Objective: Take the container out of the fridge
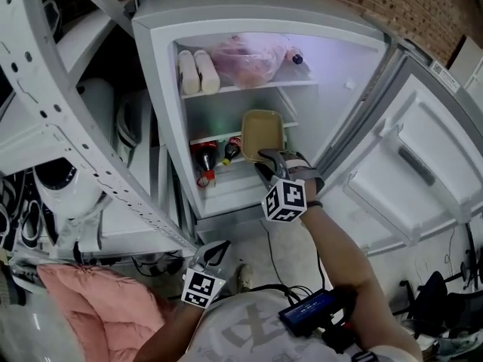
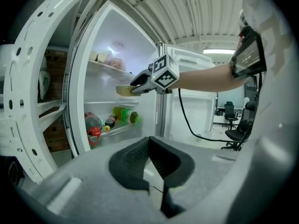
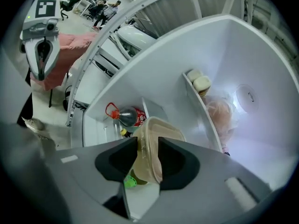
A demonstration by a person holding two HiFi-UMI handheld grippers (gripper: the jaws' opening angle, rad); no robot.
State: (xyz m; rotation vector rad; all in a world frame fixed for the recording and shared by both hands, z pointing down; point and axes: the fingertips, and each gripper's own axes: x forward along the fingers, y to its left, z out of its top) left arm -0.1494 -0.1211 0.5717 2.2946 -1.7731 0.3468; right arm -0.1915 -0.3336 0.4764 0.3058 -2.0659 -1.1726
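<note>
In the head view, the fridge (image 1: 166,89) stands open, with its door (image 1: 407,164) swung out toward 3 o'clock. The beige container (image 1: 262,130) sits on the middle shelf. The right gripper (image 1: 272,157) reaches it from 6 o'clock and touches its near edge. At 9 o'clock from the container lie dark bottles (image 1: 207,157). On the top shelf, at 12 o'clock, we see a pink bag (image 1: 249,59) and beside it two white rolls (image 1: 198,72). The left gripper (image 1: 219,249) hangs low in front of the fridge, well apart from it, and a pink cloth (image 1: 98,308) lies at 8 o'clock.

In the left gripper view, the left gripper (image 2: 150,146) has its jaws pressed together and there is nothing between them. At 12 o'clock from them, the right gripper (image 2: 138,84) holds the edge of the container (image 2: 124,90) at the front of the shelf. Below it, green bottles (image 2: 124,115) lie in the lower compartment.

In the right gripper view, the right gripper (image 3: 148,160) pinches the rim of the container (image 3: 154,139), with one pad on each side of the wall. At 11 o'clock lies a dark bottle (image 3: 128,116) with a red cap. The pink bag (image 3: 219,115) is at 2 o'clock, behind the shelf edge.
</note>
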